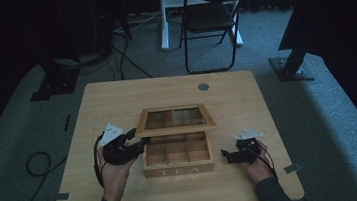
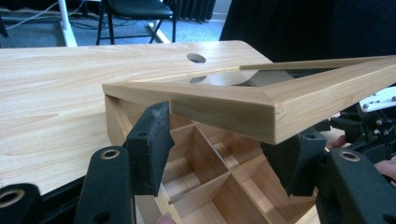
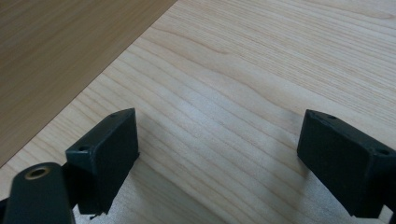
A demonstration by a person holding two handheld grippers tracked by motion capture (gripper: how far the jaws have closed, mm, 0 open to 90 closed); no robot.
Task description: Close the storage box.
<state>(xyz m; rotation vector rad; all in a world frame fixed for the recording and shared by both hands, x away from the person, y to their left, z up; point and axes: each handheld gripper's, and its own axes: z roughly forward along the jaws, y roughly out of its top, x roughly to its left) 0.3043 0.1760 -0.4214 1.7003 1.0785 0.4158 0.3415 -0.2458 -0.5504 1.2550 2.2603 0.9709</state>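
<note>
High view first: a light wooden tea box with "TEA" on its front wall [image 1: 179, 170] is sat near the middle of the pale wooden table [image 1: 115, 94], its six compartments looking empty. Its glass-paned wooden-framed lid [image 1: 174, 119] is raised. The left gripper [image 1: 139, 138] is held at the box's left side, jaws spread wide; in the left gripper view the lid's front corner [image 2: 233, 109] is seen between the two pads [image 2: 149, 144], and whether it's actually touched by either can't be told. The right gripper [image 1: 226, 155] is parked just right of the box, jaws also wide apart with nothing between them, just bare tabletop [image 3: 243, 84] under it.

Looks like the lid is being handled, so it's probably best moved by its frame, slowly, along the hinge arc, with the box steadied from the right so it isn't dragged.

Room-wise: grey carpet [image 1: 329, 115], a black folding chair [image 1: 210, 19] behind the table, cables on the floor [image 1: 35, 163], a round grommet hole [image 1: 203, 86] in the tabletop. Pretty dim lighting overall.
</note>
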